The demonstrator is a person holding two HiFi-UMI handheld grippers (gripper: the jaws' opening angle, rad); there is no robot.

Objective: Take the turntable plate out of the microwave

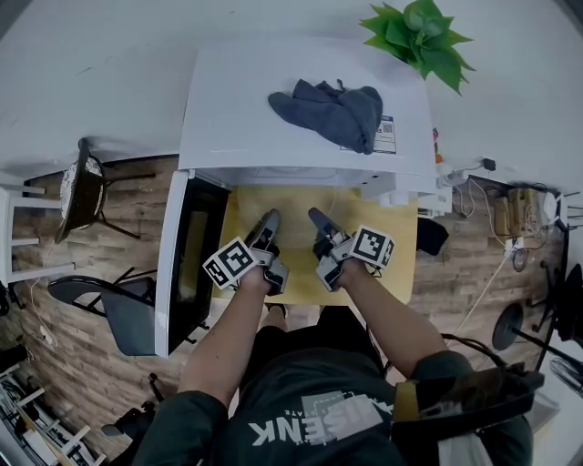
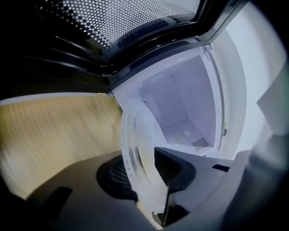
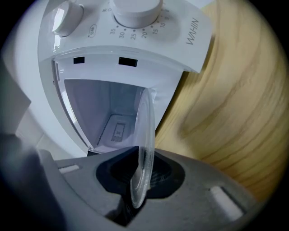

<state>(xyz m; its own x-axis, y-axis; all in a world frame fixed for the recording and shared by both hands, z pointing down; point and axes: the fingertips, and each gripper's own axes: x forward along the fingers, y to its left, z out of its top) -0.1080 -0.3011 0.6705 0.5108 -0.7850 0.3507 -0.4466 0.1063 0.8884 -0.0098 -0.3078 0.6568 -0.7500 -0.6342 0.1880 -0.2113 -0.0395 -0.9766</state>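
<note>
The clear glass turntable plate stands on edge in front of the white microwave's open cavity. My right gripper is shut on its lower rim. In the left gripper view the plate also runs between the jaws of my left gripper; they stand apart around the rim without a clear pinch. In the head view both grippers, left and right, reach side by side to the microwave's front. There the glass itself is too clear to make out.
The microwave door hangs open on the left. A grey cloth lies on top of the microwave, with a green plant behind it. The microwave stands on a light wooden table. Its dials sit beside the cavity.
</note>
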